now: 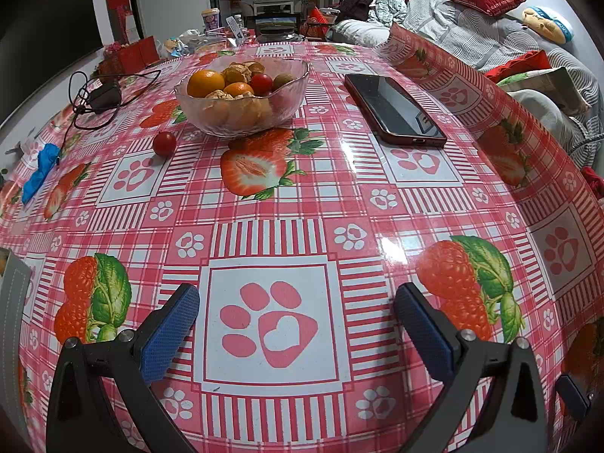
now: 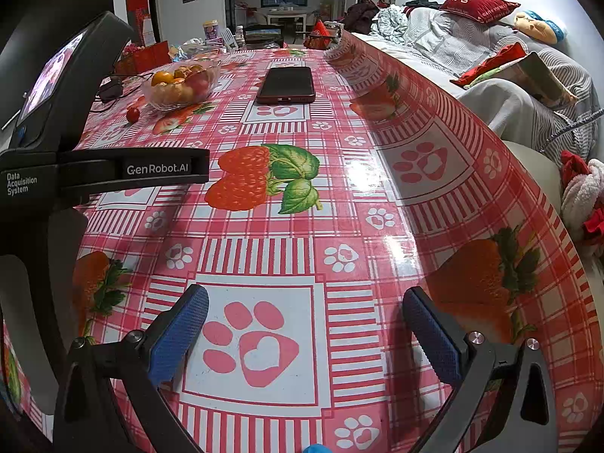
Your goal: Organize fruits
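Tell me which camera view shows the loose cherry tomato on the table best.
The left wrist view: the cherry tomato is larger and unobstructed, lying apart from the glass bowl. In the right wrist view it appears small and distant, beside the other device's body.

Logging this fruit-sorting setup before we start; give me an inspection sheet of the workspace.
Surface: table under glossy red checked tablecloth, far right edge curled up.
Job's things: glass bowl of oranges and other fruit; one loose cherry tomato beside it.
Clutter: phone face up; blue cloth at left edge.
Grippers: left tool open, empty; right tool open, empty.
Cables: black charger and cord left of bowl.
Surroundings: sofa with cushions and laundry.
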Tool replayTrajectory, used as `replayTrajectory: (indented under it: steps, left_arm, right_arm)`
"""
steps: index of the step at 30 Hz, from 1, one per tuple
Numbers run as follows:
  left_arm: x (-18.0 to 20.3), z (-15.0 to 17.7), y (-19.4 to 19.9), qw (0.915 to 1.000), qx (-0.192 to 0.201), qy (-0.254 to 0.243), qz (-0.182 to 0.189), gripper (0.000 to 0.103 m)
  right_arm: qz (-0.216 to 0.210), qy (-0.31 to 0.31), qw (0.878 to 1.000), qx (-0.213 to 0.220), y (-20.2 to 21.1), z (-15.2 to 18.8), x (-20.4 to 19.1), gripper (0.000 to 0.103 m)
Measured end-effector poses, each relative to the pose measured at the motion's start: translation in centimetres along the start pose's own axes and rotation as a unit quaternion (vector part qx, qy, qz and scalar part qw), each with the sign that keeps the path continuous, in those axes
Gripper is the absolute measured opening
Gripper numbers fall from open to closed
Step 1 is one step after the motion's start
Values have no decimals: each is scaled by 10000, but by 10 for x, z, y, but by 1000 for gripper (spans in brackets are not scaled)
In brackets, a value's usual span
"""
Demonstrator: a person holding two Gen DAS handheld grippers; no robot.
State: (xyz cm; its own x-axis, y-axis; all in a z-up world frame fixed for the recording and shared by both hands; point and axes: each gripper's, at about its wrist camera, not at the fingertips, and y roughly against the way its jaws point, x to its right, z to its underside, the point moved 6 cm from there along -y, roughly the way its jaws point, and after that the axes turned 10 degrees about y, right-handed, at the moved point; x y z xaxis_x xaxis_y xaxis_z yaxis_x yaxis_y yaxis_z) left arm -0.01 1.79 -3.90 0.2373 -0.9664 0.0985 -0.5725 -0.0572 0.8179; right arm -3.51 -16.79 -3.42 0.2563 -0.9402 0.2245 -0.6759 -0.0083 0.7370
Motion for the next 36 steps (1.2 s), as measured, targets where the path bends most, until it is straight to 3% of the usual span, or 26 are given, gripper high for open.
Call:
replayTrajectory:
  steps: [36]
  left_arm:
    - [0,-2,0,10000,0,3,2,103]
  right_arm:
    - [15,-4,10000,3,1,0,0,103]
